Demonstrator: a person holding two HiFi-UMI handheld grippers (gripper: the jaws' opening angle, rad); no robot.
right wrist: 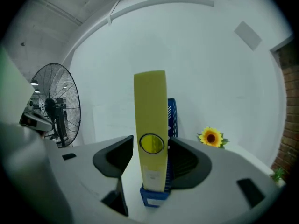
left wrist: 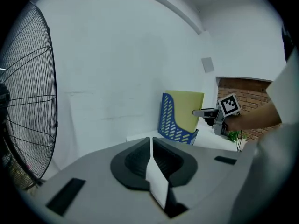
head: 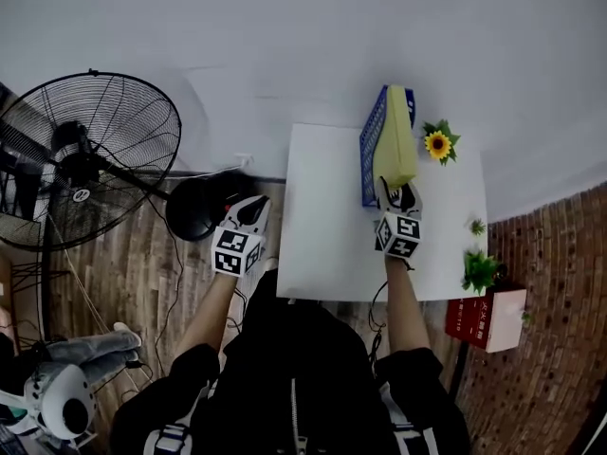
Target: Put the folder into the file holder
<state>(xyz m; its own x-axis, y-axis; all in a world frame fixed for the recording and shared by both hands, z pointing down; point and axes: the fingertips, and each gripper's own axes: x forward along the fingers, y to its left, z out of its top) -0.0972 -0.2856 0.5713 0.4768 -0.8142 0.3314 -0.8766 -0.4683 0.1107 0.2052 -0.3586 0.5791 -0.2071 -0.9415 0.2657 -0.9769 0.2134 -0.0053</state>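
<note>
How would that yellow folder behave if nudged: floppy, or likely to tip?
Probably stiff: the folder stands straight, unbent. Its narrow edge suggests it's fairly light. Tipping seems unlikely, since the holder cradles its base.

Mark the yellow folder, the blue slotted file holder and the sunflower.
yellow folder (right wrist: pixel 150 101), right gripper view, on its spine.
blue slotted file holder (left wrist: pixel 168 120), left gripper view, on its side wall.
sunflower (head: pixel 437 144), head view, on its centre.

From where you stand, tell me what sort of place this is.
Probably a makeshift office corner indoors: a white table carries a blue file holder with a yellow folder in it, a pedestal fan stands on plank flooring, and a brick wall flanks the table.
</note>
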